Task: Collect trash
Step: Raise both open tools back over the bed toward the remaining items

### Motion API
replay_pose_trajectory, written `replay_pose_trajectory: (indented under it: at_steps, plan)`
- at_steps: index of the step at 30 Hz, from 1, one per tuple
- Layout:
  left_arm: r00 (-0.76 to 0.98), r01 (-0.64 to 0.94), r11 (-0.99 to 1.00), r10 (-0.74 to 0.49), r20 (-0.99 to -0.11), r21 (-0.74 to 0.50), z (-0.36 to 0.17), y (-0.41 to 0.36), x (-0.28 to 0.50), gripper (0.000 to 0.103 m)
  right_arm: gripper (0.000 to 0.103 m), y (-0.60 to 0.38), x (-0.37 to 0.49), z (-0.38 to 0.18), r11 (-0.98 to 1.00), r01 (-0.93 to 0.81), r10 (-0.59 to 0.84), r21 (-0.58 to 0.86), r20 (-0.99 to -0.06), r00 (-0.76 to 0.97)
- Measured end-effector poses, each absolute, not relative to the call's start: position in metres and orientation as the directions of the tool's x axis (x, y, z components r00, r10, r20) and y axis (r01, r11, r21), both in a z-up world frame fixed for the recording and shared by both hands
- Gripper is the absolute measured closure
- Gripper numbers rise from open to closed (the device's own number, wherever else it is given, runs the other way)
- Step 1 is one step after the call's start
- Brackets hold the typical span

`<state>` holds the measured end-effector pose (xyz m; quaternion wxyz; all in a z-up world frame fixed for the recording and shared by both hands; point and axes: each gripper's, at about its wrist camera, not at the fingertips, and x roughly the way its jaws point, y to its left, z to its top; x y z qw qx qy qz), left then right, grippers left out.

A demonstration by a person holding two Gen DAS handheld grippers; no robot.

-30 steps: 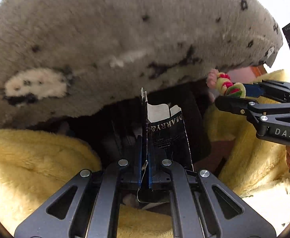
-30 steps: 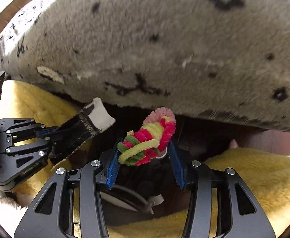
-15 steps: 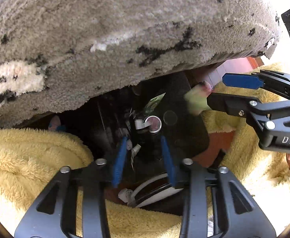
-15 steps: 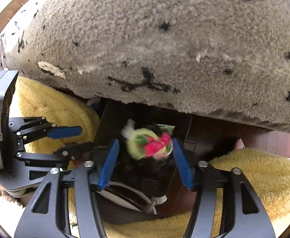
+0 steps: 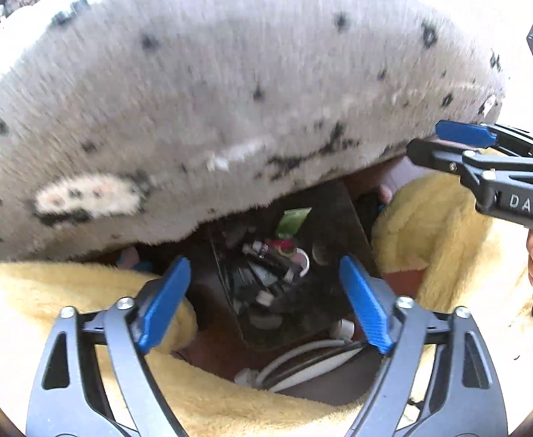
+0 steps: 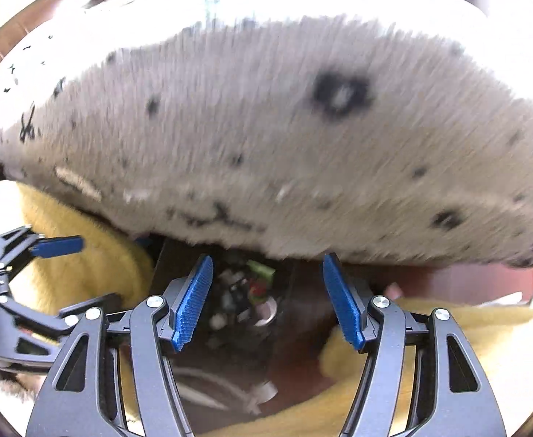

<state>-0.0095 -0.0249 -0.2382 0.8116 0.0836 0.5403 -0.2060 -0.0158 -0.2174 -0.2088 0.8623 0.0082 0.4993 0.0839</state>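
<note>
Grey spotted fleece cushion [image 5: 230, 109] and yellow plush blanket [image 5: 47, 291] frame a dark trash bin [image 5: 332, 211].
Left gripper [image 5: 266, 302] and right gripper [image 6: 266, 298], just opening, stand empty; lift both clear before seeking more trash.

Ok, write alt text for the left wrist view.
The left gripper, jaws just opened wide and empty, hangs over a dark bin of mixed trash. A grey speckled cushion overhangs it, yellow fleece surrounds it, and the right gripper shows at right.
</note>
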Motion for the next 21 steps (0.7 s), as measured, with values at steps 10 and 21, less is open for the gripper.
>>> replay_pose_trajectory:
  at_steps: [10, 21]
  plan:
    - [0.542, 0.364, 0.931, -0.234, -0.807, -0.025, -0.156, -0.001, 0.008, 0.01, 0.034, -0.225, -0.019, -0.142, 0.991, -0.13, 0.107, 0.027, -0.74, 0.663]
    - [0.68, 0.309, 0.951, -0.2, -0.705, 0.029, -0.1, 0.011, 0.036, 0.01, 0.023, -0.224, 0.006, -0.087, 0.993, -0.113, 0.075, -0.019, -0.638, 0.767]
